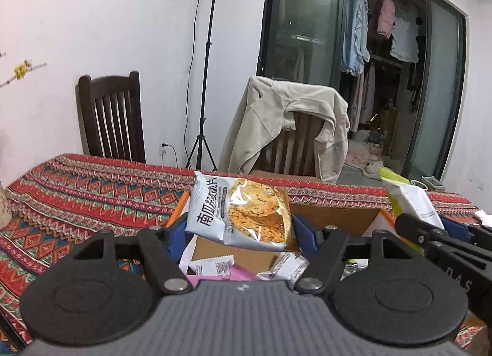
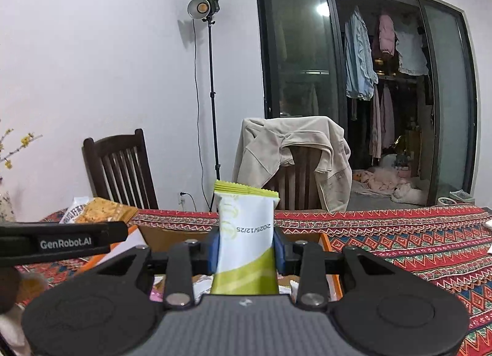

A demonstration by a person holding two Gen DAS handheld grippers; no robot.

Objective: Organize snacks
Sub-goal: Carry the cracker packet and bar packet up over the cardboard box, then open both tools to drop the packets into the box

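My left gripper is shut on a white snack bag with an orange crisp picture, held above an open cardboard box on the patterned tablecloth. Several small wrapped snacks lie inside the box. My right gripper is shut on a white and green snack packet that stands upright between its blue pads. The same packet and the right gripper show at the right edge of the left wrist view. The crisp bag also appears at the left of the right wrist view.
The table carries a red patterned cloth. Behind it stand a dark wooden chair, a chair draped with a beige jacket and a light stand. A glass door with hanging clothes is at the back right.
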